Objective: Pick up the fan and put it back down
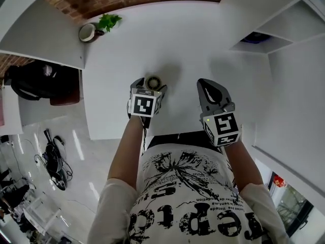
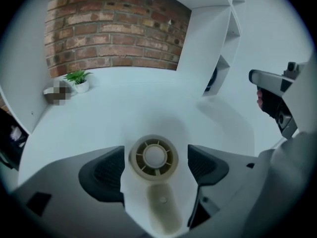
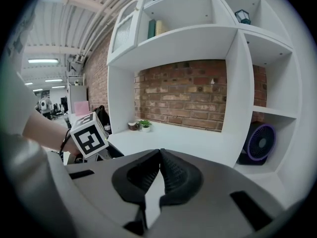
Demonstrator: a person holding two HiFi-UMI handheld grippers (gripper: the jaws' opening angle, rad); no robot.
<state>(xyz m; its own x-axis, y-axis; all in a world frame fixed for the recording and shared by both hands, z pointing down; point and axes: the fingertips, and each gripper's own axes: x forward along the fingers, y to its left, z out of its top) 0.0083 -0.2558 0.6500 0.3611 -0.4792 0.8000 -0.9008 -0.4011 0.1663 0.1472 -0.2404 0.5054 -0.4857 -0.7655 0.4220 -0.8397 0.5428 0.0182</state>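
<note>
White desk (image 1: 203,39) runs below a brick wall. Near its front edge the small cream fan (image 2: 154,158) is clamped between the jaws of the left gripper (image 2: 155,152). It looks lifted, with its shadow on the surface beyond. Setting it down calls for a level descent, then release. The right gripper (image 3: 160,155) hovers pinched together and empty. At the far left corner a white pot (image 2: 81,87) holds a plant (image 2: 77,76). A shelf compartment (image 3: 233,98) at the right edge houses a purple fan (image 3: 260,143).

Fan (image 1: 153,81) at left gripper (image 1: 150,87)
</note>
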